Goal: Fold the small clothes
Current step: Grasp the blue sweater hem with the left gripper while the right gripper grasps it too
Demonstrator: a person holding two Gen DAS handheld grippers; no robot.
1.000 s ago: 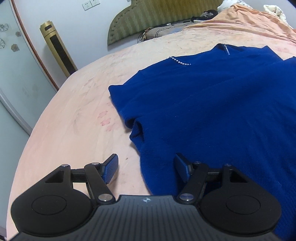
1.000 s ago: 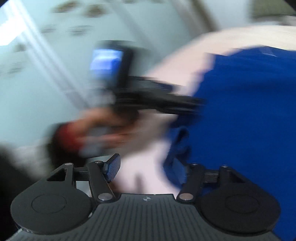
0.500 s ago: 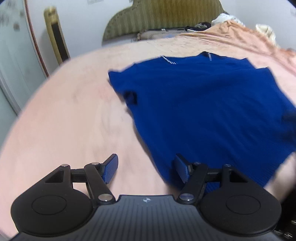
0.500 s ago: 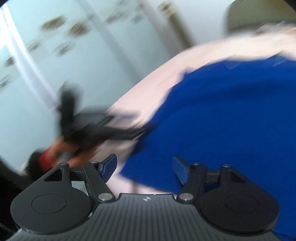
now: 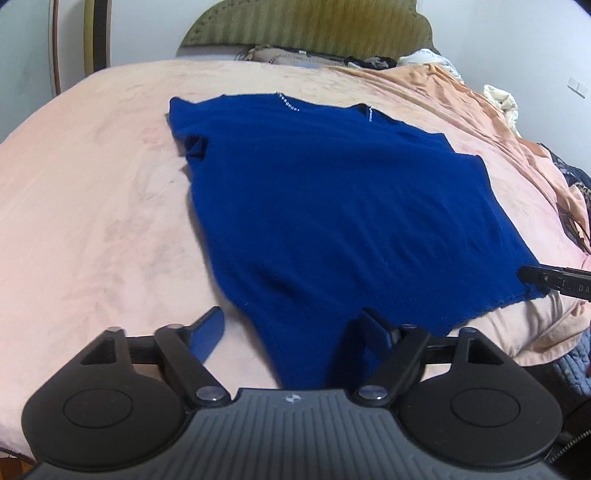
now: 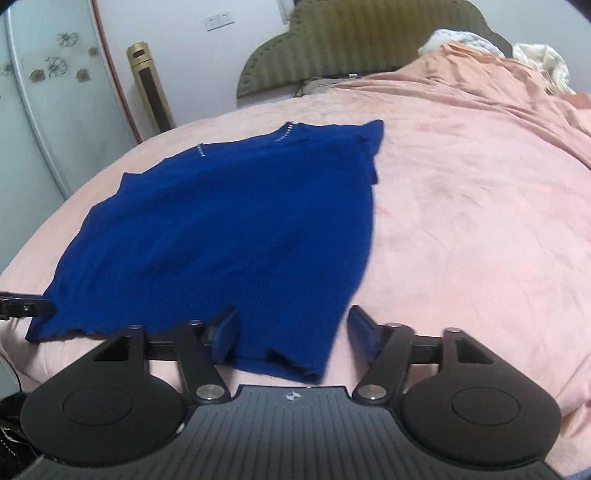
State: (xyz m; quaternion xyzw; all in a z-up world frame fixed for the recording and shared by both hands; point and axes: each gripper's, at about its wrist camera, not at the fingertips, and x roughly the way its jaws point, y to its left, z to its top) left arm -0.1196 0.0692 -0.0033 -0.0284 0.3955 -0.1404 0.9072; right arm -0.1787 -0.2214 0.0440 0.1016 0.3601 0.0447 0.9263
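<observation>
Deep blue knit, the small sweater [image 5: 343, 206] lies spread flat on the pink bed [image 5: 92, 221], filling the middle of both wrist views, its neckline toward the olive headboard [image 5: 306, 26] at the top of the frame. The left claw [image 5: 291, 332] stands wide at the bottom of its view, straddling the sweater's near hem corner without gripping it. The right claw [image 6: 293, 334] is likewise spread wide, the opposite hem corner lying between its blue pads [image 6: 360, 328], not pinched. A gold tower fan [image 6: 149, 92] stands at upper left in the right view.
</observation>
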